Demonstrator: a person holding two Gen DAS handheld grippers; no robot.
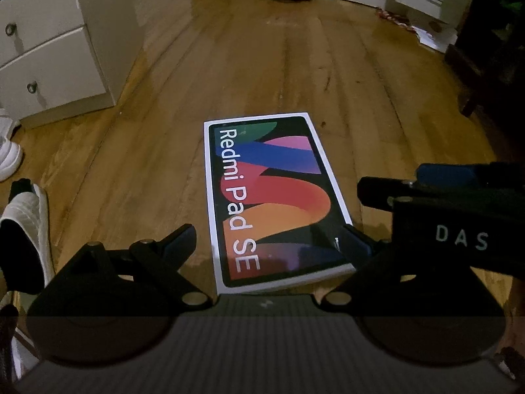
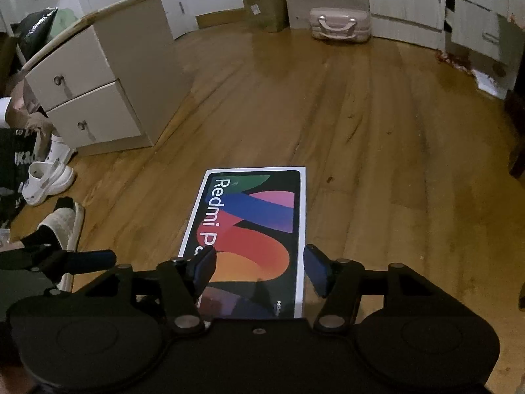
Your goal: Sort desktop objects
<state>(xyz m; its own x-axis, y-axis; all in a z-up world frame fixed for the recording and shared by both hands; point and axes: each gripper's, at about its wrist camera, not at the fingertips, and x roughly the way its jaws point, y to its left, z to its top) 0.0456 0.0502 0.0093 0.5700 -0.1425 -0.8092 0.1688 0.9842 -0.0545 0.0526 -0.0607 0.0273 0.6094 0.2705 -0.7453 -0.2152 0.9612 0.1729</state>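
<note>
— Now, what is seen on the floor?

— A tablet box [image 1: 274, 197] printed "Redmi Pad SE" is laid flat on the wooden floor [image 1: 377, 105], face up, its long side running away from both cameras.

— And the left gripper [image 1: 269, 239]?

— Its fingers are spread wide; the box's near end is framed between them. One fingertip [image 1: 178, 238] is kept well off the box's left edge, while the other is seen right at the near right corner. Whether contact is made there cannot be told.

— The right gripper [image 2: 261, 267]?

— Also released, though less widely. Its blue-padded fingers [image 2: 316, 269] are placed either side of the box's near half, the right pad just beside the white border, the left pad overlapping the printed face. No clamping can be confirmed. In the left wrist view it is seen just right of the box, marked "DAS".

— What else is picked up?

— A drawer cabinet [image 2: 98, 92] is seen to the left, white shoes [image 2: 46, 180] near its base, a slipper [image 2: 62, 223] closer in. A pale suitcase [image 2: 339, 26] is set against the far wall, beside a cardboard box [image 2: 265, 6].
</note>
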